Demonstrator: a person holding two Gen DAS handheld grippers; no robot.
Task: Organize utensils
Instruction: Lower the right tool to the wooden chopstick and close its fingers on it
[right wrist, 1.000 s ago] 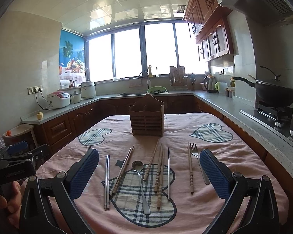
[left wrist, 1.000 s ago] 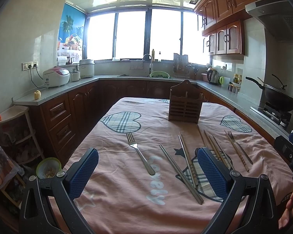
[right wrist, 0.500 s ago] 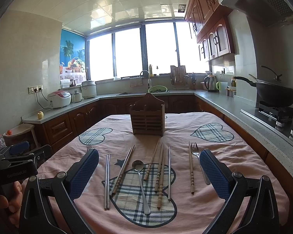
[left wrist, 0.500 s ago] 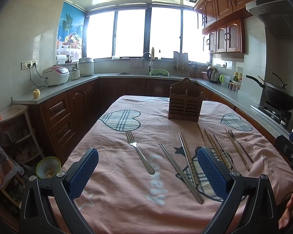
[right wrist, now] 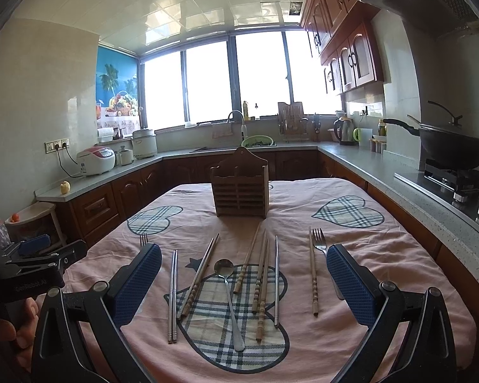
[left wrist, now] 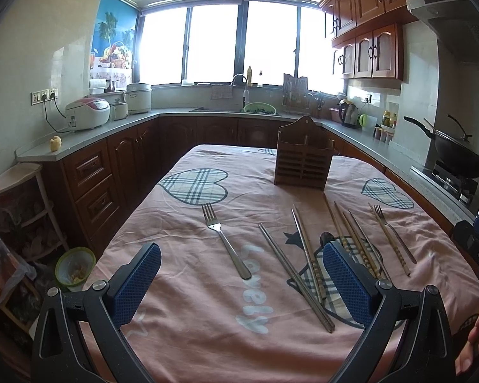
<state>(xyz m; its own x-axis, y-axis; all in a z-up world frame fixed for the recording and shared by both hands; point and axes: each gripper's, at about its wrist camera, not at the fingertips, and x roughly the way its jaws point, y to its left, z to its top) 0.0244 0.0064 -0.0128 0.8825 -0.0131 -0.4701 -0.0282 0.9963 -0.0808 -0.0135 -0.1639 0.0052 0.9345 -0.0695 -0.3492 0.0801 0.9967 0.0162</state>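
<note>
Right gripper [right wrist: 244,282] wide open above tablecloth [right wrist: 383,249]; spoon [right wrist: 228,300], chopsticks [right wrist: 172,293], fork [right wrist: 319,242] lie before wooden holder [right wrist: 241,193].

Black frames, blue dimpled fingers [left wrist: 137,284]

We see a slatted wooden holder [right wrist: 240,188] standing upright at the far end of the counter. Before it lie, flat and lengthwise, a steel spoon [right wrist: 229,300], two forks [left wrist: 225,239] [right wrist: 320,245], metal chopsticks [right wrist: 173,293] and several wooden chopsticks [right wrist: 262,287].
</note>
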